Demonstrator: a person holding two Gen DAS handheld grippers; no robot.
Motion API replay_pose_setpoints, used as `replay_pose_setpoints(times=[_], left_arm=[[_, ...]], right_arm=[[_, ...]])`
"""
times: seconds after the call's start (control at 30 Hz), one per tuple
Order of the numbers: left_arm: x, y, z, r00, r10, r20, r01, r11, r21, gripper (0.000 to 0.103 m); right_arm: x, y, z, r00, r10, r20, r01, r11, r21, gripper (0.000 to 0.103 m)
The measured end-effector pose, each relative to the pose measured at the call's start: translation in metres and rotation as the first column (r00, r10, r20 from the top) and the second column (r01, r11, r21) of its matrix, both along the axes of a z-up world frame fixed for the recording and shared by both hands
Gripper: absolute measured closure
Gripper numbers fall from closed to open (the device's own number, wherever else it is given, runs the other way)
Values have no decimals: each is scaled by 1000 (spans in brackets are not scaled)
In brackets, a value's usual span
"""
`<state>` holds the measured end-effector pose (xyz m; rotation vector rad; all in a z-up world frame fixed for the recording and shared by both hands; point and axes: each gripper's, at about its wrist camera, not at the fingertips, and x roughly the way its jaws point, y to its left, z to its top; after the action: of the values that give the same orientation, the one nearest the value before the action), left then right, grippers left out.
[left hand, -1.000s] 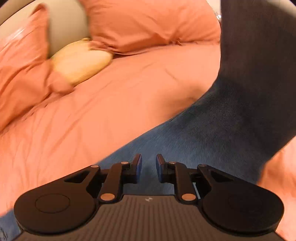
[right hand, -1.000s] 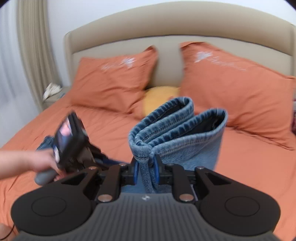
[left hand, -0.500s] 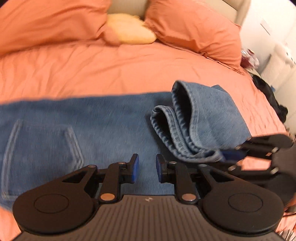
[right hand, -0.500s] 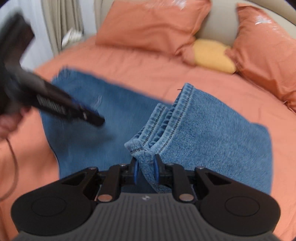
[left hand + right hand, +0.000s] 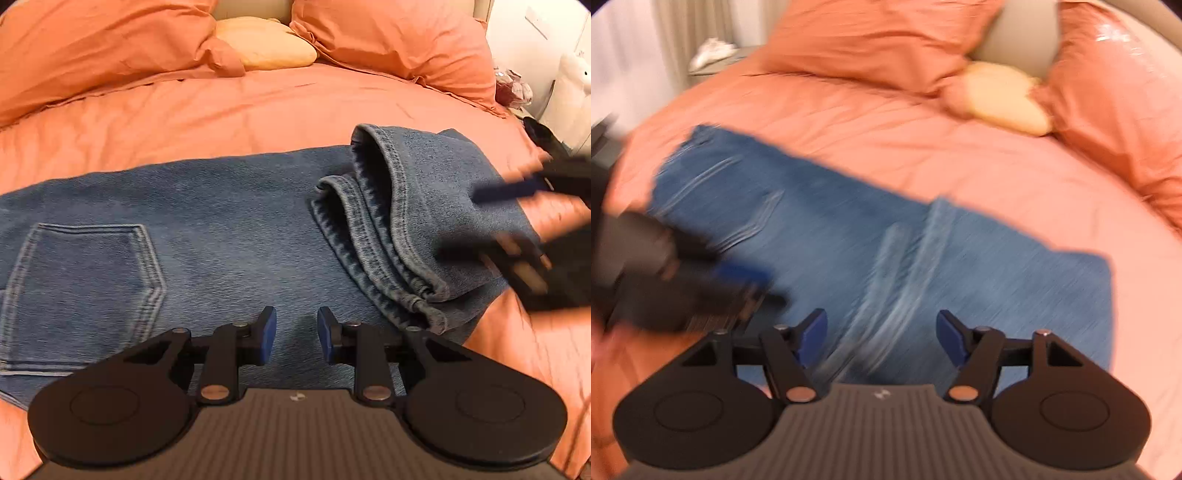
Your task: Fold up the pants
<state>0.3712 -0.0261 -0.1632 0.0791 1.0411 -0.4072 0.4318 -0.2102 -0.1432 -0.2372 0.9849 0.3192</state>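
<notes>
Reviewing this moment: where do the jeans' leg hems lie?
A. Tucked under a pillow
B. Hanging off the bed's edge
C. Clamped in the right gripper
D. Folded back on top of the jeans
D: the left wrist view shows the hems lying folded over the jeans, with the right gripper open and empty.

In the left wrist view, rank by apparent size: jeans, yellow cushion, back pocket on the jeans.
1. jeans
2. back pocket, though it sits nearer the camera than the cushion, so this rank is unsure
3. yellow cushion
</notes>
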Motion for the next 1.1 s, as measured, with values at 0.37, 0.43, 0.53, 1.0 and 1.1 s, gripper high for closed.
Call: replay_pose_setpoints(times=[0.37, 0.43, 0.53, 1.0, 1.1], left_arm=[[10, 3, -2, 999, -15, -38, 14, 1000, -23, 70], [14, 9, 2, 1000, -5, -25, 3, 997, -73, 71], [24, 17, 6, 1000, 16, -27, -20, 984, -178, 71], [53, 16, -8, 988, 94, -125, -135, 917, -375, 45], [58, 14, -12, 981, 116, -156, -165, 920, -356, 43]], right_arm=[[55, -5, -40, 990, -107, -96, 108, 994, -4, 91], [46, -16, -28, 992, -81, -98, 88, 994, 66, 92], [33, -25, -10, 992, -25, -124, 42, 989, 139, 92], [40, -12, -50, 978, 27, -208, 13, 982, 188, 100], [37, -16, -56, 978, 14, -207, 31, 976, 214, 93]])
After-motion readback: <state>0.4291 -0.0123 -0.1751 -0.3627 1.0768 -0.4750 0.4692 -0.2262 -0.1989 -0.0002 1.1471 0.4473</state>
